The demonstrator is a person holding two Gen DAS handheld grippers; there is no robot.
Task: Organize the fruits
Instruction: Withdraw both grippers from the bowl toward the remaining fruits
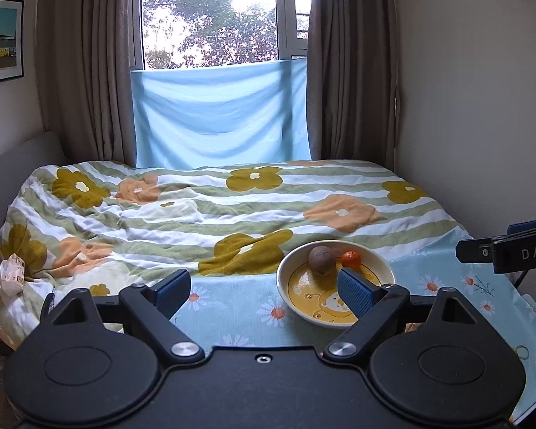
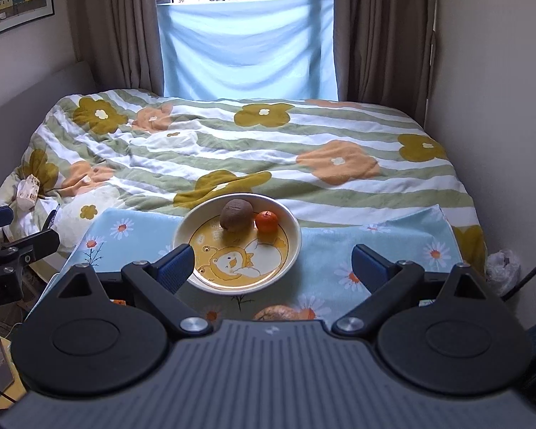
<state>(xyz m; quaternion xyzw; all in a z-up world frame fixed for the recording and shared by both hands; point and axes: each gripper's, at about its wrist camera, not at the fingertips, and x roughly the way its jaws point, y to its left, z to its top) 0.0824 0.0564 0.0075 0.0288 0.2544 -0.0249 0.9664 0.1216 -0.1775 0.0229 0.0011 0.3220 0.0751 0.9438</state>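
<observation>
While both of your claws hang back from the work, neither holds anything: the left claw (image 1: 264, 291) stands spread wide with only cloth and bowl rim showing between its pads, and the right claw (image 2: 273, 264) is spread just as wide over the near edge of the bowl (image 2: 292, 250). That reads as a pause between picks, judging by the empty pads.

Closest to you in the right view, a brownish round fruit (image 2: 280, 312) peeks out just above the claw's body, lying on the flowered cloth (image 2: 393, 246) outside the bowl. The left view does not show it at all, so trust the right camera for that one; it looks like the piece left to sort.

Farther out, the bowl sits on the clothed surface and already keeps a brown fruit (image 2: 236, 215) and a small orange fruit (image 2: 267, 221) just beside each other at its far side, which leaves the near half free for another.

Beyond lies the bed (image 2: 303, 143), then the window curtain.
</observation>
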